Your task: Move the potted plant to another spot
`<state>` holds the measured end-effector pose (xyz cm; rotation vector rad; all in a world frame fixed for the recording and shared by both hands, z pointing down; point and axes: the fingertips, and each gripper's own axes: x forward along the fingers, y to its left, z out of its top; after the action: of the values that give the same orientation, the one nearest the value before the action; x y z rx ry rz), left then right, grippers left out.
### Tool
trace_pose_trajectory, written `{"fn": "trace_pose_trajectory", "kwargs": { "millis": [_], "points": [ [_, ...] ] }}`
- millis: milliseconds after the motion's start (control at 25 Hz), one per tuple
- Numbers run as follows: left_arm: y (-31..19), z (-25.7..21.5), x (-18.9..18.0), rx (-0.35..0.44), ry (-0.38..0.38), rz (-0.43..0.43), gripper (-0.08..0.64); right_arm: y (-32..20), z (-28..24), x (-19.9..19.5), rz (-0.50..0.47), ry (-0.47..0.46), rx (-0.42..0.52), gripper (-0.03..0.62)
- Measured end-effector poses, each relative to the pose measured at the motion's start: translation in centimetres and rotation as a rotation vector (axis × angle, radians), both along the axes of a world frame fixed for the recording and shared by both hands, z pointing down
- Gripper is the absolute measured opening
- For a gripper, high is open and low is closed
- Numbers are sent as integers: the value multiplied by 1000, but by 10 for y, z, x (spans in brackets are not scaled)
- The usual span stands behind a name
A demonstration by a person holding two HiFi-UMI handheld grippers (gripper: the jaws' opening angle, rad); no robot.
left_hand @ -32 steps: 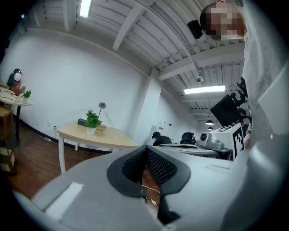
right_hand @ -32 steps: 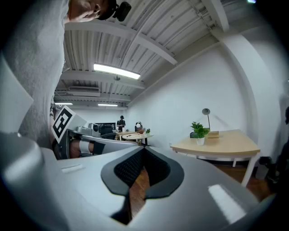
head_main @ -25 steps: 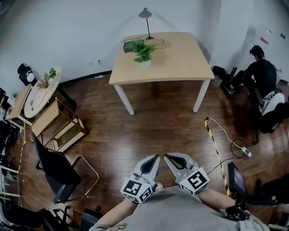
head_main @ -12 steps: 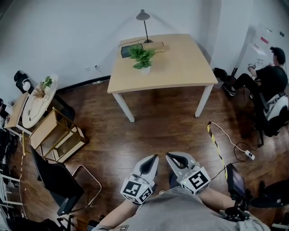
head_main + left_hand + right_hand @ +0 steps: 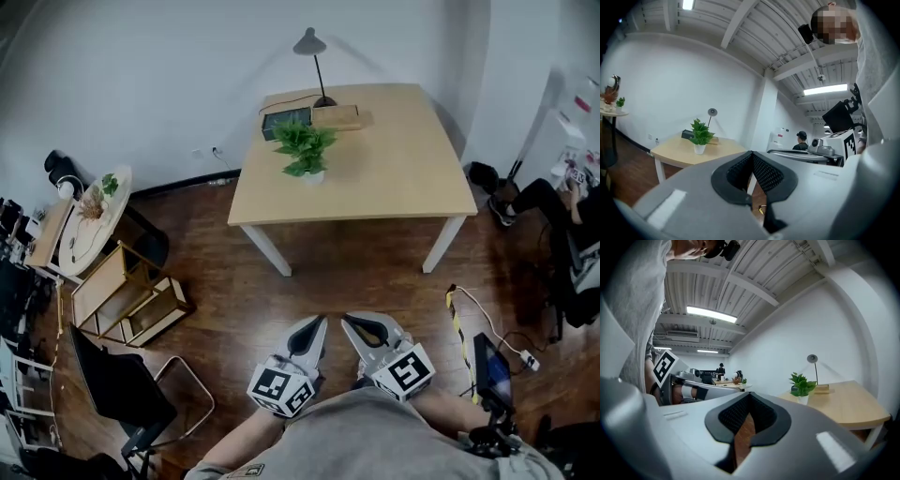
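1. Two tools, head view: left tool (image 5: 319, 324) and right tool (image 5: 349, 324) both clenched, empty. Potted plant (image 5: 306, 155) stands on the surface (image 5: 403, 164), well apart, nearer than a second ago.
2. Left gripper view: left tool (image 5: 752, 155) clenched; plant (image 5: 700, 136) upright.
3. Right gripper view: right tool (image 5: 750, 398) clenched. Pot (image 5: 803, 400) likely light and brittle; grip its wall, not the foliage.

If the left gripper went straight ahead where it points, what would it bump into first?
Probably the wooden table, near its front edge; only bare floor lies between it and the left gripper. Height is unclear; it might pass over.
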<state>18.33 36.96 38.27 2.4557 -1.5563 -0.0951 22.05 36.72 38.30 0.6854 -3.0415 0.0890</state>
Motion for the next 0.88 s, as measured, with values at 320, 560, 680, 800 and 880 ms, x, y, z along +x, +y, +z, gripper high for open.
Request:
{"fn": "trace_pose_trajectory", "kwargs": {
  "millis": [320,560,680,800,880],
  "points": [
    [-63,0,-8,-9,-3,-55,-6,-69,-1,-3,-25,-7,-10,5],
    [-105,7,-25,-34,7,-54,-6,-111,7,-18,-9,9,-41,5],
    [-133,12,-41,-34,14,-43,-6,-139,13,-30,15,20,-47,5],
    [-164,16,-62,-33,26,-28,-6,-168,19,-49,42,26,-51,5],
    [-187,19,-78,-38,35,-11,-6,-191,22,-65,64,33,-64,5]
  ]
}}
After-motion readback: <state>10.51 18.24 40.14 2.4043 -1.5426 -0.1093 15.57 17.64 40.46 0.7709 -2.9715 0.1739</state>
